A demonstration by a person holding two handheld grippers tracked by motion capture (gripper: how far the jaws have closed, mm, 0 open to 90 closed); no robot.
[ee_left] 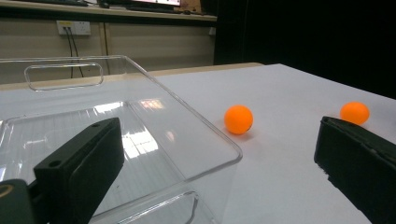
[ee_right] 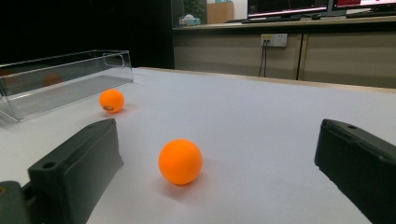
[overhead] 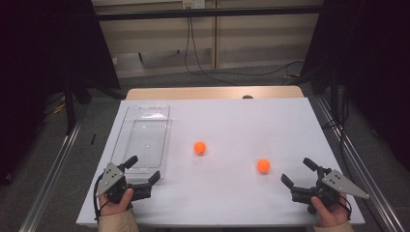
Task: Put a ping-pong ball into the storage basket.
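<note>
Two orange balls lie on the white table top. One ball [overhead: 200,147] [ee_left: 238,119] [ee_right: 112,101] sits mid-table, just right of a clear plastic tray [overhead: 142,140] [ee_left: 140,126] [ee_right: 60,79]. The other ball [overhead: 263,166] [ee_left: 354,112] [ee_right: 180,161] lies nearer the right. My left gripper [overhead: 142,170] [ee_left: 215,172] rests at the front left, open, its jaws straddling the tray's near corner with nothing between them. My right gripper [overhead: 299,173] [ee_right: 219,172] rests at the front right, open, facing the nearer ball a short way off.
The white sheet [overhead: 227,121] covers a wooden table whose far edge [overhead: 212,93] shows. Metal rails [overhead: 53,169] run along both sides. Cables [overhead: 198,58] hang at the back wall. The tray holds nothing.
</note>
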